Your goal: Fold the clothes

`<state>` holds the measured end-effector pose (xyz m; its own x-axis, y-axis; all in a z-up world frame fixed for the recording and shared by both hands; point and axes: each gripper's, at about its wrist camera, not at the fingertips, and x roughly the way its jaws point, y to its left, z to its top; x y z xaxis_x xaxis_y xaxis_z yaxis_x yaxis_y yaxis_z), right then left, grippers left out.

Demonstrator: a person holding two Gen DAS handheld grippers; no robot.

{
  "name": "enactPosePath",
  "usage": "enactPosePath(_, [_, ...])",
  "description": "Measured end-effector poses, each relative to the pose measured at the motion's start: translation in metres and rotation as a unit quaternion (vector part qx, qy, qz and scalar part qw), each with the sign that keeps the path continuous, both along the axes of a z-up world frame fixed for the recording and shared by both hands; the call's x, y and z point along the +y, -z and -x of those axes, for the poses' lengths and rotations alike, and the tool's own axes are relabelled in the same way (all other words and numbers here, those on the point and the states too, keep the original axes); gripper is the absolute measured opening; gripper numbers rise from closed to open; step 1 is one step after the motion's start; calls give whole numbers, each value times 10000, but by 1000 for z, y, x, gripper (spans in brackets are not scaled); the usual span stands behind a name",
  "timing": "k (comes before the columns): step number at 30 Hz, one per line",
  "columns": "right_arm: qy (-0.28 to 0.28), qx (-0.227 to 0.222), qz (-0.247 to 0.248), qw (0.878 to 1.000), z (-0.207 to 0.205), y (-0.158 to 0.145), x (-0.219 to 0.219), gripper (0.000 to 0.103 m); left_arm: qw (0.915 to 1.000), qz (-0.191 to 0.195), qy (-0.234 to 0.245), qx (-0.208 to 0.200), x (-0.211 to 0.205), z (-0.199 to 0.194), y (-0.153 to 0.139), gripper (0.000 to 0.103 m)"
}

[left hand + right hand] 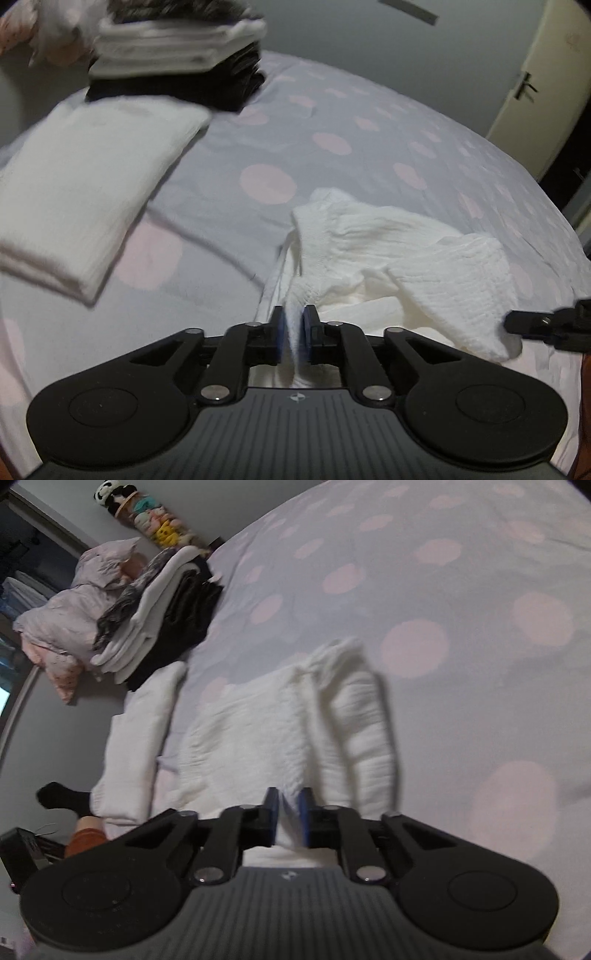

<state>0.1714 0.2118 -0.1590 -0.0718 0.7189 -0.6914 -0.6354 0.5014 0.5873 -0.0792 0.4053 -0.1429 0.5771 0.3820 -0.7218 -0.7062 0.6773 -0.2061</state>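
A crumpled white textured garment (406, 251) lies on the bed; it also shows in the right wrist view (280, 723). My left gripper (294, 325) is shut on a fold of its near edge. My right gripper (289, 808) is shut on another part of the same garment's edge. The right gripper's tip shows in the left wrist view (546, 325) at the garment's right side.
The bed has a grey sheet with pink dots (332, 147). A folded white garment (81, 192) lies at the left, with a stack of folded dark and white clothes (177, 62) behind it. Pillows (74, 613) lie beyond the stack. A door (535, 81) is at the right.
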Motion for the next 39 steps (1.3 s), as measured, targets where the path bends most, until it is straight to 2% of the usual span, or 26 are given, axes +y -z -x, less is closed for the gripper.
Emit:
enactPosePath(2, [-64,80,-97,9999,1,-7,5,3,9988,-425,254,24,-7,0,-13,30])
enactPosePath(3, [-84,132,-161,9997,1,-11,7,3,9971,-632,416,71,-9,-3,-19,34])
enactPosePath(5, [-107,220,-283,9993,0,-20,11,3,9904,-1050,860,271,-14,-13,-27,44])
enactPosePath(7, [-111,291,-399,9987,-2,-30,15,3,9795,-1406,1312,609,-17,-27,-25,50])
enactPosePath(9, [-102,392,-525,9978,-3,-39,21,2,9726,-1499,1568,843,-15,-40,-13,49])
enactPosePath(11, [-72,521,-595,9968,-6,-46,30,2,9734,-1319,1672,848,-8,-49,2,48])
enactPosePath(13, [-34,583,-668,9961,-7,-53,42,2,9784,-1112,1587,718,0,-52,16,45])
enactPosePath(14, [5,566,-746,9956,-7,-58,48,2,9817,-1034,1455,668,4,-52,21,40])
enactPosePath(17, [74,637,-1121,9916,-9,-70,54,2,9911,-751,985,486,18,-47,28,37])
enactPosePath(20, [78,713,-1323,9886,-7,-71,53,2,9936,-734,765,382,26,-44,25,33])
enactPosePath(23, [49,801,-1168,9899,-2,-58,48,2,9933,-855,678,376,26,-44,21,31])
enactPosePath(28, [16,837,-613,9946,14,-15,30,2,9946,-832,584,219,30,-37,11,31])
enactPosePath(34, [-44,354,128,9993,28,20,24,7,9961,-696,546,-79,23,-18,-7,31])
enactPosePath(37, [-97,28,212,9997,34,19,21,10,9966,-618,498,-213,12,-10,-14,31])
enactPosePath(39, [-153,-193,106,9996,38,12,16,17,9966,-621,484,-235,3,-8,-17,32])
